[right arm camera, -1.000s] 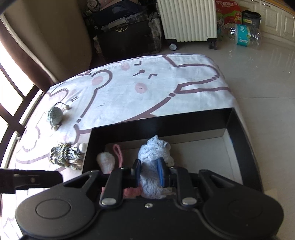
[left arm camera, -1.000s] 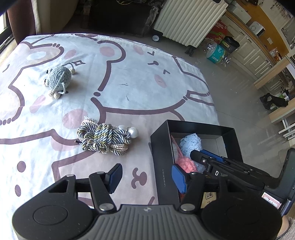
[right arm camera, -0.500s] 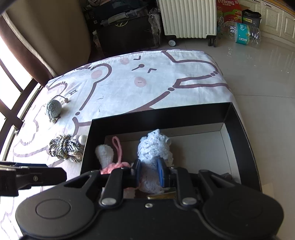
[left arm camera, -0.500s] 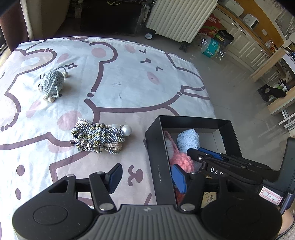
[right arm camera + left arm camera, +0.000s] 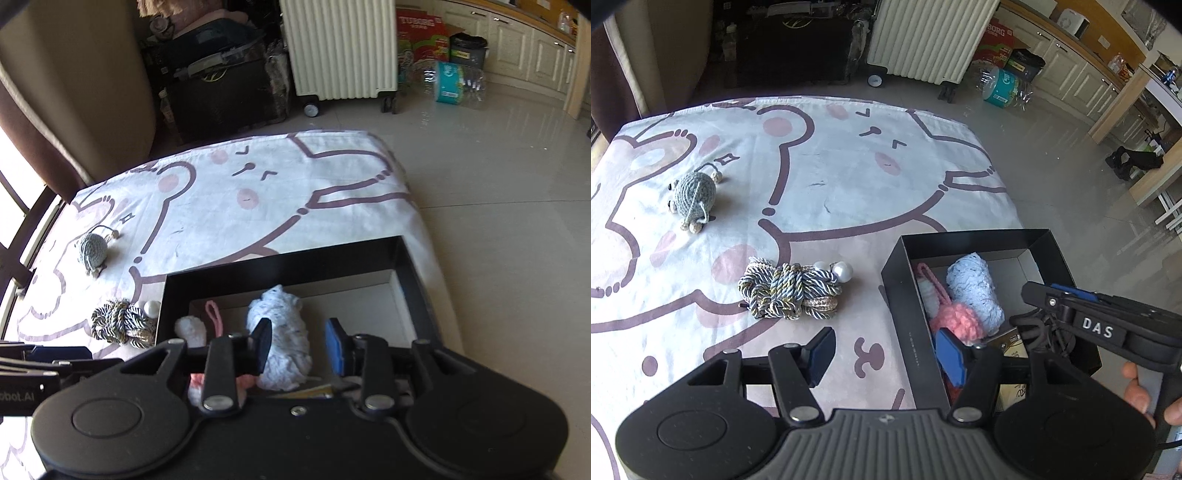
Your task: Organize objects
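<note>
Two things are not yet in the black box: the rope bundle just left of it, long axis pointing at the box, and the knitted mouse farther left. Left tongs (apart, empty) are nearer. Right tongs have just opened over the blue knit toy.

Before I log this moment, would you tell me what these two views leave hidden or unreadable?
- Black box, near end of its floor: covered by the left gripper in the left wrist view and by the right gripper in the right wrist view.
- Pink crochet piece: its lower part sits behind a blue pad.
- Tan item under the yarn: mostly covered, print unreadable.
- Person's hand: cut off by the frame edge.
</note>
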A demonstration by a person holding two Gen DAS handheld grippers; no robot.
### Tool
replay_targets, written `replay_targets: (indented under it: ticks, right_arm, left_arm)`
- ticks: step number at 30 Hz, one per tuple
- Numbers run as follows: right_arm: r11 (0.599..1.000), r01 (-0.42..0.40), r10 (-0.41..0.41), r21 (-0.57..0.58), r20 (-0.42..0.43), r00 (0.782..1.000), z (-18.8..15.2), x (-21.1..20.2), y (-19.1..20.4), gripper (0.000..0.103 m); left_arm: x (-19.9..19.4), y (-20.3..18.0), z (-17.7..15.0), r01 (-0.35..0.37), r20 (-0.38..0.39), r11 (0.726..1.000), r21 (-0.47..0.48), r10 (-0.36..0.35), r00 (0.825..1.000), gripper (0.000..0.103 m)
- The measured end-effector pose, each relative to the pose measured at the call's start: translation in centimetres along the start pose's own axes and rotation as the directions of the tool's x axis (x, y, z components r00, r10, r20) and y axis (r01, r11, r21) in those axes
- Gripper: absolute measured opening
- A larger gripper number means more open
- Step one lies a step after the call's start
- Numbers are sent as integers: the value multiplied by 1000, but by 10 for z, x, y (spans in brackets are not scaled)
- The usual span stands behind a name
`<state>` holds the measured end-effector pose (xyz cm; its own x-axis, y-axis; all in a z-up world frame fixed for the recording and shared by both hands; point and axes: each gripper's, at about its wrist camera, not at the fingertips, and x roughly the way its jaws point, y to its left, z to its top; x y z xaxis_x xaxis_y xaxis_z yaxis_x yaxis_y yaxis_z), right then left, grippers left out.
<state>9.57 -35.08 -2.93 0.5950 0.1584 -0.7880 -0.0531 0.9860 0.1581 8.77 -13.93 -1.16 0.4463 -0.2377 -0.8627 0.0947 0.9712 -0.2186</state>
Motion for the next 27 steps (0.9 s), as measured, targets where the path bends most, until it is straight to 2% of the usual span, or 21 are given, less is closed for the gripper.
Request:
replay_targets:
  ticks: [7, 12, 17, 22, 27]
  right_arm:
    - [1000, 24, -24, 3, 28, 999, -12, -34, -12, 37]
    - [999, 46, -45, -3, 51, 998, -20, -51, -15, 40]
    - [998, 68, -68, 5, 69, 995, -30, -63, -16, 47]
    - [996, 88, -90, 22, 88, 992, -39, -76, -18, 62]
    - [992, 119, -121, 32, 97, 988, -49, -85, -17, 70]
  left_arm:
    - [-6, -8, -2, -27, 13, 998, 54, 27, 1000, 64]
    - [-13, -12, -5, -56, 38, 994, 98, 53, 998, 71]
    - [-16, -13, -11, -64, 47, 991, 117, 58, 997, 80]
    - [-18, -13, -16, -74, 61, 987, 140, 66, 996, 87]
    - [-23, -12, -21, -84, 87, 983, 164, 71, 994, 94]
